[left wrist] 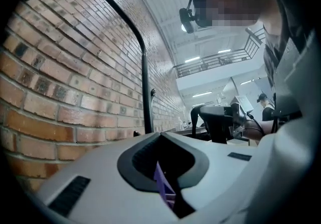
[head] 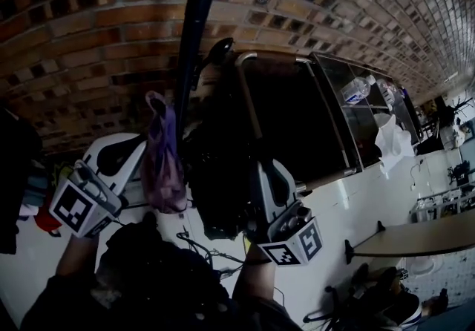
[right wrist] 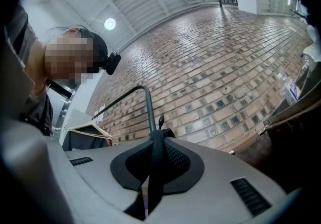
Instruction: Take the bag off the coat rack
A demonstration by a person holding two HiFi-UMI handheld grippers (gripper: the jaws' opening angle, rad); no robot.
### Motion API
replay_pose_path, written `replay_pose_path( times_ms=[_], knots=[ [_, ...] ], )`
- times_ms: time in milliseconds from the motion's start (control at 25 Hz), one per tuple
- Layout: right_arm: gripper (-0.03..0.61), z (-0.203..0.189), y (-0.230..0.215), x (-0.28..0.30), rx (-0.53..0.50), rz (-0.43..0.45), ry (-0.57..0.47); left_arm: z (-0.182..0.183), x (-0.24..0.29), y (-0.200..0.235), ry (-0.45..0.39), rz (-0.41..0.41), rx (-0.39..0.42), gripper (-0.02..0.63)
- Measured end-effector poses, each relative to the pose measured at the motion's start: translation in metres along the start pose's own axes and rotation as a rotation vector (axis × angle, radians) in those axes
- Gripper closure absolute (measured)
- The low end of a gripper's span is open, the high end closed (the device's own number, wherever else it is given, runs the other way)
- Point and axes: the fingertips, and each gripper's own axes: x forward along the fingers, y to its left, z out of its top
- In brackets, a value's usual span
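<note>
In the head view the coat rack's black pole (head: 197, 18) rises in front of a brick wall. A purple bag (head: 163, 170) hangs beside it, with my left gripper (head: 142, 148) shut on its top. The left gripper view shows a purple strip (left wrist: 163, 185) pinched between the closed jaws of the left gripper (left wrist: 160, 136), and the pole (left wrist: 145, 92) beyond. My right gripper (head: 257, 168) is shut on a black strap (right wrist: 156, 168) of a black bag (head: 219, 174) hanging next to the purple one. In the right gripper view the strap runs up through the right gripper (right wrist: 156, 140).
A brick wall (head: 89, 18) stands behind the rack. A dark glass-fronted cabinet (head: 312, 122) is at the right, with a plastic bottle (head: 356, 88) on it. A round table (head: 415, 237) is at lower right. Dark clothes (head: 15, 174) hang at left; a hanger (right wrist: 85, 130) carries a dark garment.
</note>
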Motion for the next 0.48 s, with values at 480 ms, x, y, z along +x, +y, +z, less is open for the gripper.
replay_pose_path(
  times_ms=[480],
  knots=[
    [0.541,0.024,0.064,-0.067,0.058,0.108,0.026,0.051,-0.041,-0.121,-0.081,0.017,0.061,0.589]
  ],
)
